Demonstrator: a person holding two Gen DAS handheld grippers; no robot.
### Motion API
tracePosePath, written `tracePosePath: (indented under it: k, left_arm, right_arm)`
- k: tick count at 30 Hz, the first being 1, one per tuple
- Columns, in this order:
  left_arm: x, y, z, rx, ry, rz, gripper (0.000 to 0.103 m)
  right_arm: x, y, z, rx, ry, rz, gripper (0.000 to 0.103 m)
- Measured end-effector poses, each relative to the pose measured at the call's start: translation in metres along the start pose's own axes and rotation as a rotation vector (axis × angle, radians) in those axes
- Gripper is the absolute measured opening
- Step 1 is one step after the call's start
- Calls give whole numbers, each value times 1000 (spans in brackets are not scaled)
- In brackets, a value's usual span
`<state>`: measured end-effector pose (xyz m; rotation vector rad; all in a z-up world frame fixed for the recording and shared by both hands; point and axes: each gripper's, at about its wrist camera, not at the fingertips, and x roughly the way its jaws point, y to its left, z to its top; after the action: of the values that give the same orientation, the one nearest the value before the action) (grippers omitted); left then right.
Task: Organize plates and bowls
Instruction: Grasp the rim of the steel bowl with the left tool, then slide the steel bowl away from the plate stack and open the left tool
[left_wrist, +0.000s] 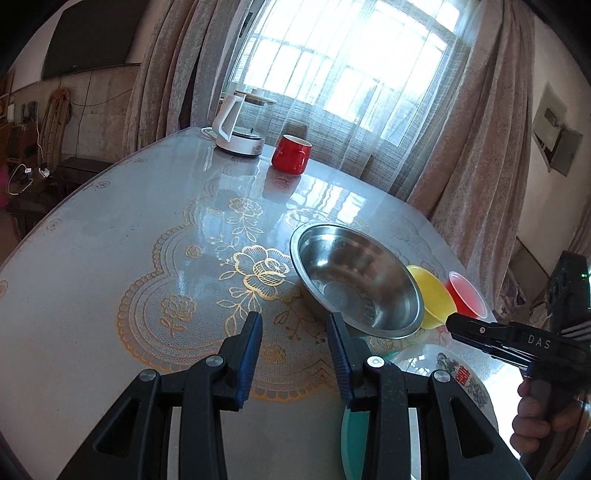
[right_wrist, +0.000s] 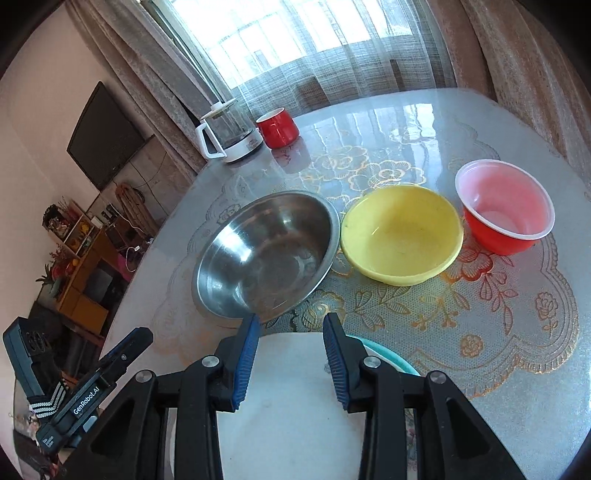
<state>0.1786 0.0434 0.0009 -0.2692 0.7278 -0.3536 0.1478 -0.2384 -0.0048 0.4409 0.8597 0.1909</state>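
Both grippers are spread open with nothing between the pads. The left gripper (left_wrist: 295, 328) hangs over the table (left_wrist: 110, 258), steel bowl (left_wrist: 356, 277) just ahead and to its right. The right gripper (right_wrist: 290, 332) sits above a white plate (right_wrist: 288, 406) stacked on a teal plate (right_wrist: 388, 354). Ahead of it the bowls run in a row: steel bowl to the front-left, yellow bowl (right_wrist: 400, 234) front-right and almost touching it, red bowl (right_wrist: 506, 206) further right, a bit apart. Way beyond, a red mug (right_wrist: 277, 127) beside a kettle (right_wrist: 231, 133).
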Motion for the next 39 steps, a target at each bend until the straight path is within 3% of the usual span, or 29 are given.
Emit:
tracePosePath:
  k: [8,13,15,19,27,39]
  left_arm:
    - [39,3,31,-20,37,-45,37]
    - [71,4,38,-25,80,-20,35]
    - [83,4,38,-34,105,-38,23]
    - [92,4,37,-53,113,-69,16]
    - [67,15,27,-80,87,-29,17]
    - [-30,61,-9,-75,18,156,20]
  right_arm:
    - [50,-7,19,112,85,-28,36]
    - [64,-6,27,111,85,-38,35]
    - [68,-5,28,97,90,-58,34]
    - [78,-1,29,53,107,-93,24]
    - [79,12,25,-12,101,-83,24]
    - [78,89,-13,-210,153,44,24]
